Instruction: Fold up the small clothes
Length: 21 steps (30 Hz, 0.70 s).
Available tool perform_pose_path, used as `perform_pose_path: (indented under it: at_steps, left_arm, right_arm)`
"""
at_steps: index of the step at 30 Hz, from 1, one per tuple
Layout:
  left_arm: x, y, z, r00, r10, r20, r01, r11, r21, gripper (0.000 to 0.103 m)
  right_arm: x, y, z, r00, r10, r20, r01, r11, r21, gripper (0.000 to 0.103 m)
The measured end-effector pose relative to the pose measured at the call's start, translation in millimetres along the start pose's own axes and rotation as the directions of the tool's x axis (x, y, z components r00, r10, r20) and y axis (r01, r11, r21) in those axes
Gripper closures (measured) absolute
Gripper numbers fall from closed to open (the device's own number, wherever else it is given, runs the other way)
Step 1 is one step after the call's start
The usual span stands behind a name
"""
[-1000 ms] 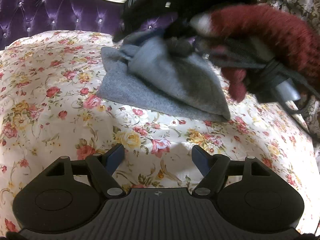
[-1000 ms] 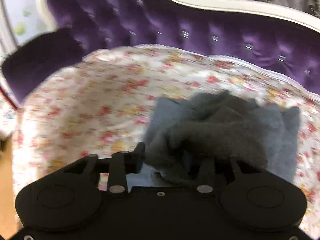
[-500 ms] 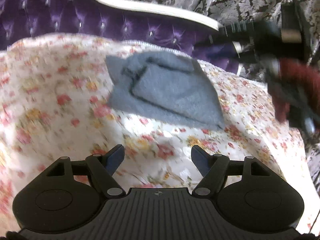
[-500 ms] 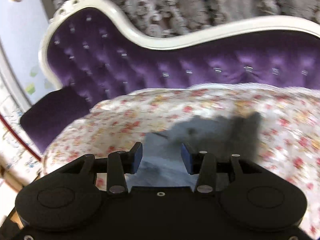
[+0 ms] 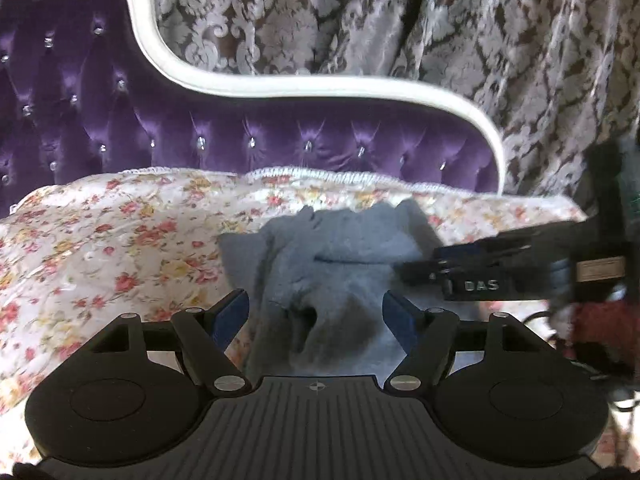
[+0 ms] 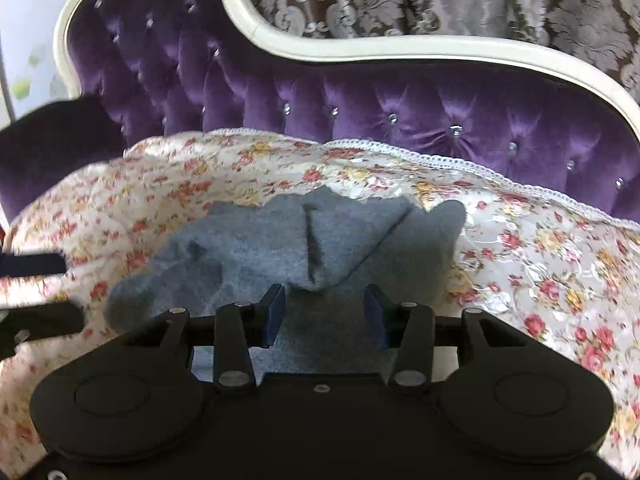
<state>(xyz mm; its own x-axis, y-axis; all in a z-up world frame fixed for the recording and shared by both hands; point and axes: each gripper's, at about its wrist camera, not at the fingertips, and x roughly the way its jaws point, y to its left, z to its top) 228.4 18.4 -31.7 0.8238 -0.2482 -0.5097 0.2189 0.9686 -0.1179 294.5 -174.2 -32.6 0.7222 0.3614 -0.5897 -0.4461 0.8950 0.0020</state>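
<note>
Left wrist view, far left: purple tufted sofa back (image 5: 120,128) with a white curved frame, patterned curtain (image 5: 440,32) behind it. Below, the floral cover (image 5: 100,248) spreads over the seat.

Centre: grey garment (image 5: 340,264) lies rumpled on the floral cover, partly folded, one flap doubled over the rest. My left gripper (image 5: 316,314) hovers low over its near edge. Jaws stand wide apart; the cloth shows between them but neither blue pad presses on it. Nothing held.

Right of that: my right gripper (image 5: 472,276) comes in from the right edge at the garment's right side. A dark red sleeve (image 5: 596,324) is visible behind it, blurred.

Right wrist view, far left: a dark blurred part of my left gripper at the frame edge. Centre: same grey garment (image 6: 304,248), a folded ridge running toward the camera and ending just ahead of the right gripper (image 6: 326,314). Jaws about half open, cloth beneath and between the pads (image 6: 274,312); no contact visible, nothing gripped. Right: bare floral cover (image 6: 540,280), lace trim at its back edge against the sofa back (image 6: 400,112).
</note>
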Motion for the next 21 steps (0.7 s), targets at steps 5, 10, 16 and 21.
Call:
perform_pose_path:
  at_steps: [5, 10, 16, 21]
  left_arm:
    - [26.0, 24.3, -24.0, 0.991, 0.066, -0.113, -0.074, 0.995, -0.062, 0.035]
    - [21.4, 49.3, -38.7, 0.990, 0.033, -0.135, -0.056, 0.985, -0.166, 0.036]
    - [18.6, 50.3, -37.7, 0.990, 0.027, -0.141, -0.049, 0.987, -0.152, 0.035]
    - [16.2, 48.0, -36.4, 0.987, 0.021, -0.156, -0.044, 0.988, -0.148, 0.035]
  right_arm:
    - [14.5, 2.8, -0.2, 1.000, -0.005, -0.016, 0.004, 0.999, -0.051, 0.049]
    - [37.4, 6.0, 28.0, 1.000, 0.012, 0.006, -0.011, 0.996, -0.088, 0.049]
    - [77.6, 6.2, 62.5, 0.998, 0.054, 0.020, -0.054, 0.998, -0.016, 0.049]
    - [61.2, -0.5, 61.0, 0.993, 0.082, 0.080, -0.087, 0.995, 0.053, 0.049]
